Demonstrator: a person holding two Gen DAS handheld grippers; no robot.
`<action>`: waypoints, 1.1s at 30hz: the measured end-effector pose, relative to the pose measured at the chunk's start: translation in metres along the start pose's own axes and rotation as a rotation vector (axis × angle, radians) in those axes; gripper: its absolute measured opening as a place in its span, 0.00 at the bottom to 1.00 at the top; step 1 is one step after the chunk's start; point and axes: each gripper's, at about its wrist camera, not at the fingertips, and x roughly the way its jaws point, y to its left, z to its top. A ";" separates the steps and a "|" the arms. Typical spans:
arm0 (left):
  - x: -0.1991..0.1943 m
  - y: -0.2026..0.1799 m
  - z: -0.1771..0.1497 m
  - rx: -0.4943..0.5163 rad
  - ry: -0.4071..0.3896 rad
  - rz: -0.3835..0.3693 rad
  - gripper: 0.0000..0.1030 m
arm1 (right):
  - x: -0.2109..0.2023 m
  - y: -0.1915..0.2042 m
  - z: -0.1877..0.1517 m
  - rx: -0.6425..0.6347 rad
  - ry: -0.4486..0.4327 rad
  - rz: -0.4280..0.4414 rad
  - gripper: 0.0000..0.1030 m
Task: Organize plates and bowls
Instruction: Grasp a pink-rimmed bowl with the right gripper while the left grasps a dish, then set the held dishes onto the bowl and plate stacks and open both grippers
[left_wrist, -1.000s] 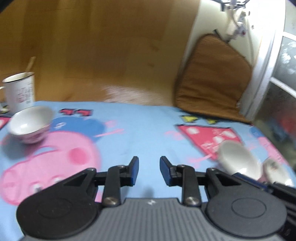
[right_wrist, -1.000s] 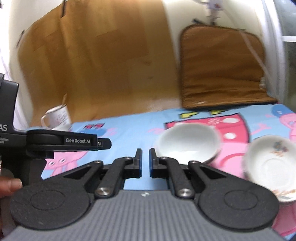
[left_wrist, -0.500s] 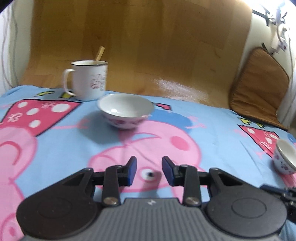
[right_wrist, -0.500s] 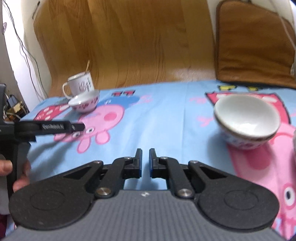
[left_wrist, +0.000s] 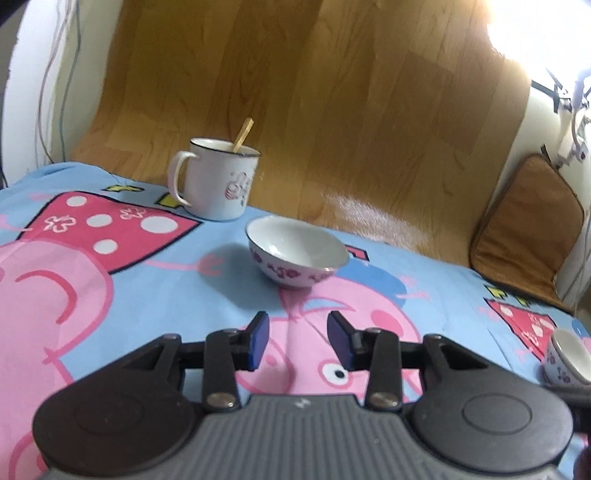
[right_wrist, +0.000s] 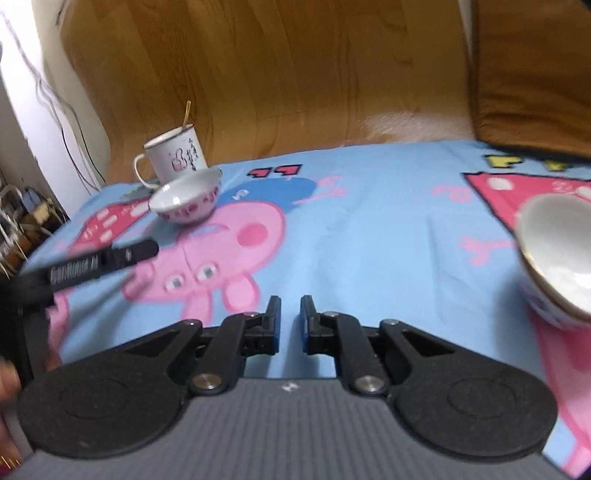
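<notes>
- The left gripper (left_wrist: 297, 338) is opening its jaws, nothing between them, hovering over the pink pig print on the cloth (left_wrist: 221, 280).
- Just beyond its fingers (left_wrist: 258, 338), at centre frame, the small flowered bowl (left_wrist: 297, 256) is sitting upright and untouched.
- Behind it, upper left, a white mug (left_wrist: 216, 181) is holding a stick (left_wrist: 243, 134).
- The right gripper (right_wrist: 290, 325) is parting its jaws too, only a narrow gap, gripping nothing.
- At the right edge of its view, a larger white bowl (right_wrist: 557, 254) is showing, blurred.
- The same bowl is peeking in at the left view's lower right.
</notes>
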 end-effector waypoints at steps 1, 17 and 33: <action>-0.001 0.001 0.001 -0.008 -0.010 0.009 0.35 | 0.006 0.002 0.007 0.021 0.003 0.012 0.14; -0.004 0.020 0.008 -0.099 -0.087 0.120 0.35 | 0.125 0.068 0.092 0.133 0.121 0.068 0.35; -0.012 0.024 0.009 -0.129 -0.083 -0.092 0.44 | 0.053 0.014 0.041 0.190 0.204 0.159 0.10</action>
